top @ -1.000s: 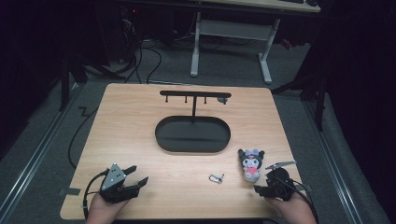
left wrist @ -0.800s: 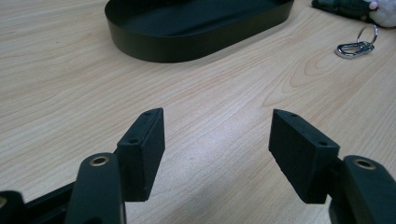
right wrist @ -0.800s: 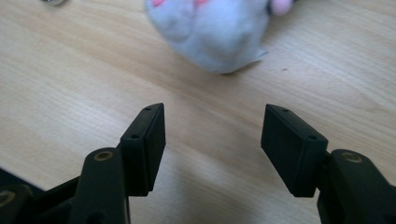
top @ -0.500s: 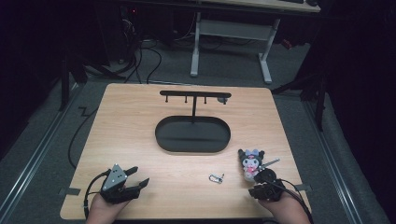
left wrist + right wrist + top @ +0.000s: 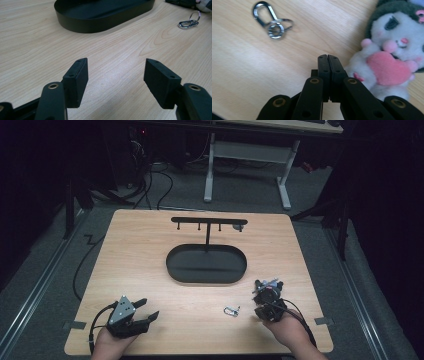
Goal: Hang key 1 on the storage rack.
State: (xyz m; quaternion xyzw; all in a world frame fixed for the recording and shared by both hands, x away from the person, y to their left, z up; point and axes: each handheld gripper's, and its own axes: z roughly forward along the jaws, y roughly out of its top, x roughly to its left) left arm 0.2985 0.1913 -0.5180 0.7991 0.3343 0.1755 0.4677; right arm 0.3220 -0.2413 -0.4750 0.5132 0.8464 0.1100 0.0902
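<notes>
The table [image 5: 150,270] takes up the centre of the high view. On it, just above the middle of the frame, stands a black oval tray [image 5: 206,265] with a hook rack [image 5: 208,222] rising from its far side.

At lower right of the high view, the right tool [image 5: 264,295] sits directly over the plush toy [image 5: 392,57]. In the right gripper view the toy lies at the right of the frame, just beside the jaw tips. These jaws have just been closing and now meet face to face with nothing between them.

At lower left of the high view, the left tool [image 5: 145,312] rests near the table edge. Its jaws stand well apart and hold nothing.

The key clip [image 5: 231,310] lies between the two tools, nearer the right one; in the right gripper view it appears at upper left.

Judged step: the grasp on the toy appears to have missed. To do it well:
1. Spread the jaws fully.
2. Centre them on the toy's body, not on its fur edge.
3. Lower until both pads flank the body.
4. Close firmly before lifting toward the rack.
</notes>
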